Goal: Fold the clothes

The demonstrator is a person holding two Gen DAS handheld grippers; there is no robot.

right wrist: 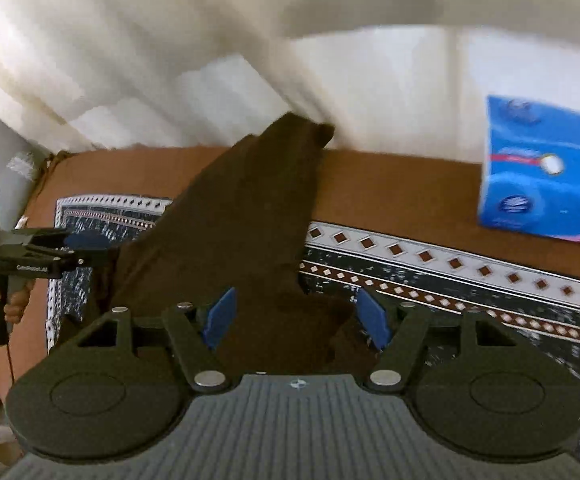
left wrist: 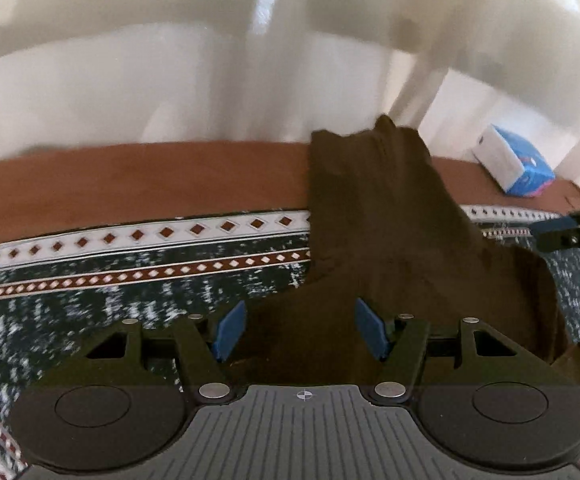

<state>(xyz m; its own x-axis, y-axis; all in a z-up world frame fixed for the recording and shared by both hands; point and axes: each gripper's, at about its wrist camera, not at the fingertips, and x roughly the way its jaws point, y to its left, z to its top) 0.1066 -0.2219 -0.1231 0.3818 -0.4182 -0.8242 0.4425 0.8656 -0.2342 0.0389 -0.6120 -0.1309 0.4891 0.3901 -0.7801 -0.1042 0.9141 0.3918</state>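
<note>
One dark brown garment (left wrist: 390, 240) lies across the patterned cloth (left wrist: 130, 272) on the brown worktop (left wrist: 130, 176), its near hem between the spread jaws of both the left gripper (left wrist: 300, 330) and the right gripper (right wrist: 296, 320), neither clamped on anything, its far end reaching to the worktop's edge ahead. Closing on only the top layer could drag the garment skewed or pull that far end off the edge. A sweep to the right of the jaws might knock the blue tissue pack (right wrist: 542, 176).
</note>
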